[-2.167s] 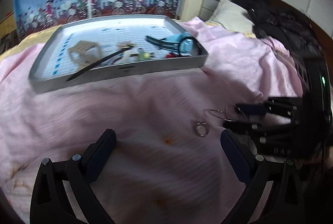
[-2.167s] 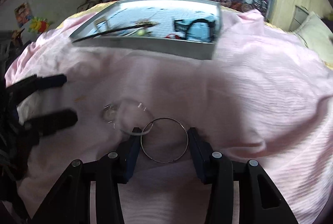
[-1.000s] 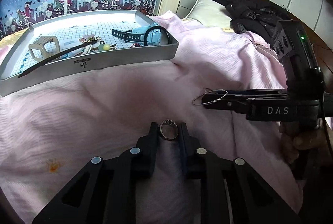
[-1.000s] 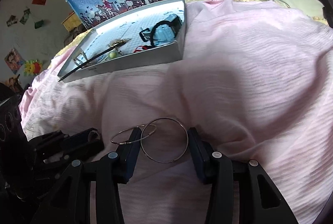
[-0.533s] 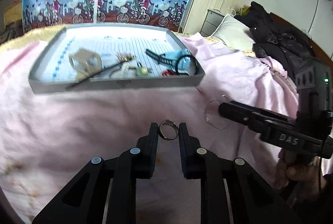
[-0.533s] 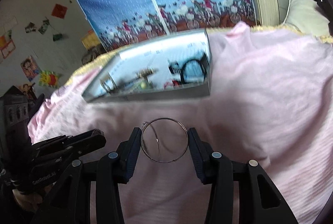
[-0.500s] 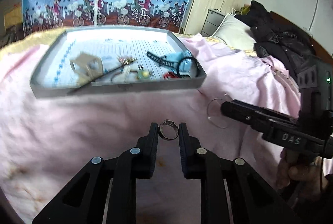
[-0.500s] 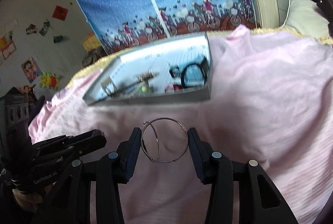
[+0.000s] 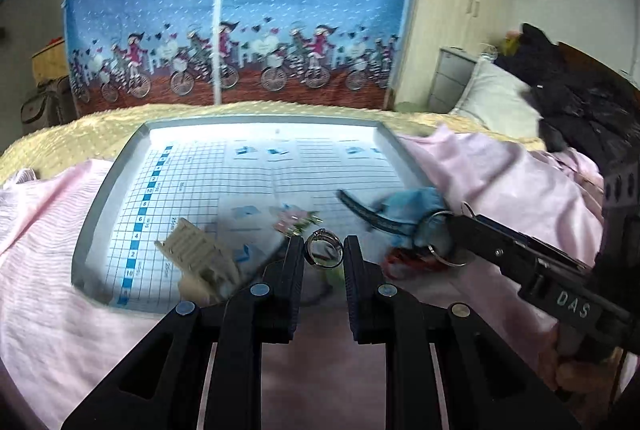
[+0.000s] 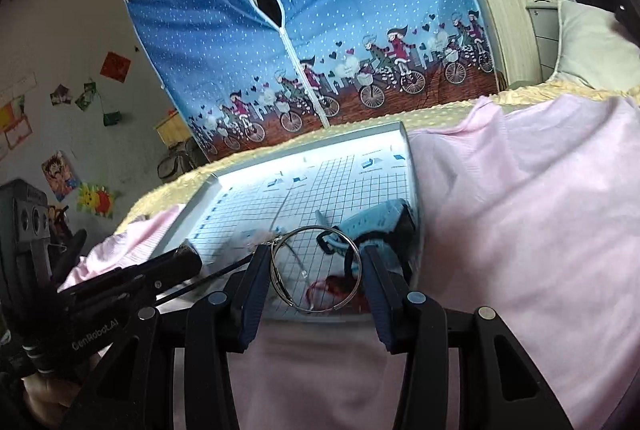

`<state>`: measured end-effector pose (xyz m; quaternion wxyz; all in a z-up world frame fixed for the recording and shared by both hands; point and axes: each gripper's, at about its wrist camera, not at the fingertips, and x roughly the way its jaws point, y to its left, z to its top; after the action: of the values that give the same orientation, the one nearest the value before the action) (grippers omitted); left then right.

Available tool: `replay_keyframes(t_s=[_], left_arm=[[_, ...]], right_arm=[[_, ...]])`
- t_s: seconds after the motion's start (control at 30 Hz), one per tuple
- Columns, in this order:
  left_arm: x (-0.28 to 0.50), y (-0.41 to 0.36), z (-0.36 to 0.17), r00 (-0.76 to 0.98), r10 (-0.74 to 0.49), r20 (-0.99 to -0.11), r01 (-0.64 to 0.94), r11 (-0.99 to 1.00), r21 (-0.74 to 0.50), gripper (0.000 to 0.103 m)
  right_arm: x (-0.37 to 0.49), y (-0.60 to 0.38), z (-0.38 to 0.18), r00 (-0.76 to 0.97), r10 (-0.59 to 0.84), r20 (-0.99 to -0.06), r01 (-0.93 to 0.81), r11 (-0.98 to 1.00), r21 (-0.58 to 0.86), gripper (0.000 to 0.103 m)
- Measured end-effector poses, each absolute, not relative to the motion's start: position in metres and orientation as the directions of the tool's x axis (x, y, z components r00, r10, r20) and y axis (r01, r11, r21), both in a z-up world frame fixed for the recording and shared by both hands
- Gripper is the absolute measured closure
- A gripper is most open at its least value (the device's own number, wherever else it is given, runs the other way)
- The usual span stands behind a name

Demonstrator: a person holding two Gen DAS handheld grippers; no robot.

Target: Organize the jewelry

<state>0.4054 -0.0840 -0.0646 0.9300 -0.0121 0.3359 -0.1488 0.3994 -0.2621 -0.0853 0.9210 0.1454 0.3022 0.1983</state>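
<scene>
Silver ring [image 9: 323, 251] pinched in the left tool [image 9: 323, 257], hoop earrings [image 10: 316, 268] in the right tool [image 10: 316, 272], both above the tray [image 9: 96, 198]; next, probably lower and release.

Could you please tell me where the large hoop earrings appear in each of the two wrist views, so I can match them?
Left wrist view: the hoop earrings sit right of centre, at the right gripper tip over the tray's near right corner.
Right wrist view: lower centre, between the gripper's own fingers.
Shared landmark: the grey tray with its grid sheet.
</scene>
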Motion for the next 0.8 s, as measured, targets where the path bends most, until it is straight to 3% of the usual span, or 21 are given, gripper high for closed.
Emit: replay_keyframes(t_s=[0.17,0.8], left_arm=[[0.429,-0.073,-0.085,0.693,-0.266,-0.670,0.227,0.963,-0.148,0.087],[0.434,-0.069,-0.088,0.682,-0.261,-0.683,0.200,0.965,-0.168,0.087]], right_arm=[[0.415,-0.255,-0.109,0.689,0.453,-0.566,-0.263,0.884,0.387,0.060],[0.412,-0.260,-0.110,0.700,0.437,-0.565,-0.242,0.889,0.388,0.059]])
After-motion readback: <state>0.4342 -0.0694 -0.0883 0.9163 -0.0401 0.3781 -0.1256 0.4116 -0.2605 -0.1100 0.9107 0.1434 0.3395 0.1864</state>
